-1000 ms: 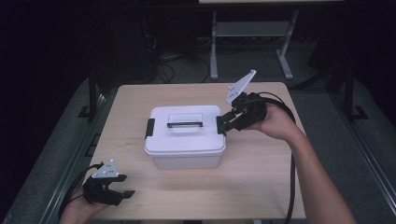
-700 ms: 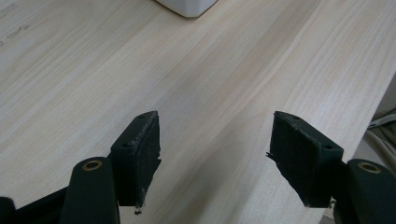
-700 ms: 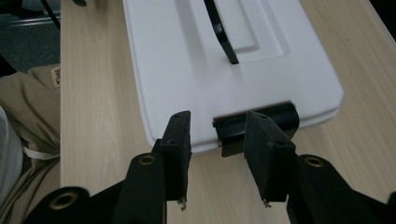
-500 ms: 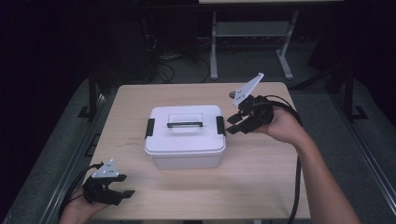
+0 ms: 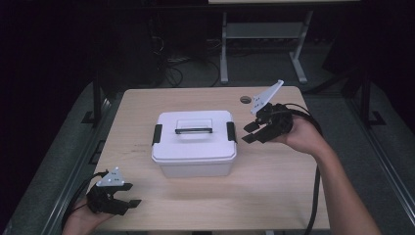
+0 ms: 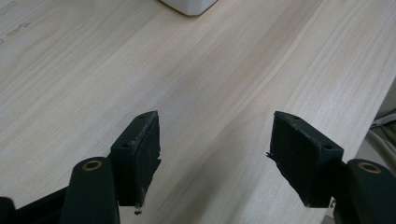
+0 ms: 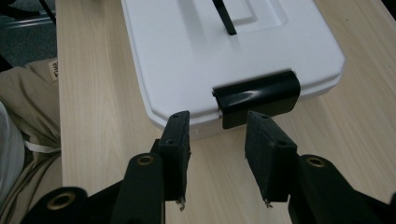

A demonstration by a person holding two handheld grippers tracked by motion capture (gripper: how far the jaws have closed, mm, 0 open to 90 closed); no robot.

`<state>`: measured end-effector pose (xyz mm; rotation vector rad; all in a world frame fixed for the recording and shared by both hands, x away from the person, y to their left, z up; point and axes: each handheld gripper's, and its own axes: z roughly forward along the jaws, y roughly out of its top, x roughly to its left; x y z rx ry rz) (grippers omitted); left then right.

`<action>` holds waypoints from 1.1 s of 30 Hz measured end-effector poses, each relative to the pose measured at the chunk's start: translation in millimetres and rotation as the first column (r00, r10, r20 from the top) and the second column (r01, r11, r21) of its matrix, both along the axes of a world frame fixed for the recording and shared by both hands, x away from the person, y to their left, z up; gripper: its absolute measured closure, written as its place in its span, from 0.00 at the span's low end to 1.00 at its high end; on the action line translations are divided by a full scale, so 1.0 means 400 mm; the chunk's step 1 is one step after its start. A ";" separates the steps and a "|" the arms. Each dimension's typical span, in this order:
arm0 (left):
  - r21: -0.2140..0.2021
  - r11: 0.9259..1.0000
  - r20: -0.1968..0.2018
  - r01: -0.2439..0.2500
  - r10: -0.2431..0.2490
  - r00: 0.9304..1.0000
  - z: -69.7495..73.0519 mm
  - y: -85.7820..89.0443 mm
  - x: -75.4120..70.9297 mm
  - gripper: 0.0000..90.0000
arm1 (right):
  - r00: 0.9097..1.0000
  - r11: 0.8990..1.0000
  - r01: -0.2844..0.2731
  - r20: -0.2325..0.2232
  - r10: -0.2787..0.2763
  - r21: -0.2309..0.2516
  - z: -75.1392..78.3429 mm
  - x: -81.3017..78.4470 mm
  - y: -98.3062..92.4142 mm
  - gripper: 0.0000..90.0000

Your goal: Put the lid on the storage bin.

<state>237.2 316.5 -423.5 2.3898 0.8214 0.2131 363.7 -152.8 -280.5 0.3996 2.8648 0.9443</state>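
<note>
At the near left corner the left gripper [image 5: 128,201] rests wide open, holding nothing. Mid-table sits a white rectangular plastic box [image 5: 194,142], lidded, black handle and side latches. Just right, the right gripper [image 5: 248,133] gapes partway, empty.

The high view looks forward and down on the whole surface [image 5: 274,196] from afar. Each gripper view skims it closely; the right one shares the white box [image 7: 187,51] with the high view.
</note>
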 end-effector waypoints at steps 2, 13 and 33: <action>0.002 1.000 0.000 0.001 -0.001 1.000 0.000 0.000 0.000 0.37 | 1.000 1.000 0.002 -0.003 -0.002 0.001 -0.002 -0.001 -0.002 0.66; 0.002 1.000 -0.002 0.001 -0.001 1.000 -0.002 0.000 0.001 0.37 | 1.000 1.000 0.024 -0.016 -0.024 0.004 -0.019 -0.010 -0.029 0.65; 0.003 1.000 -0.008 -0.002 0.002 1.000 -0.004 0.000 0.002 0.37 | 0.998 0.998 0.056 -0.038 -0.056 0.006 -0.055 -0.026 -0.071 0.62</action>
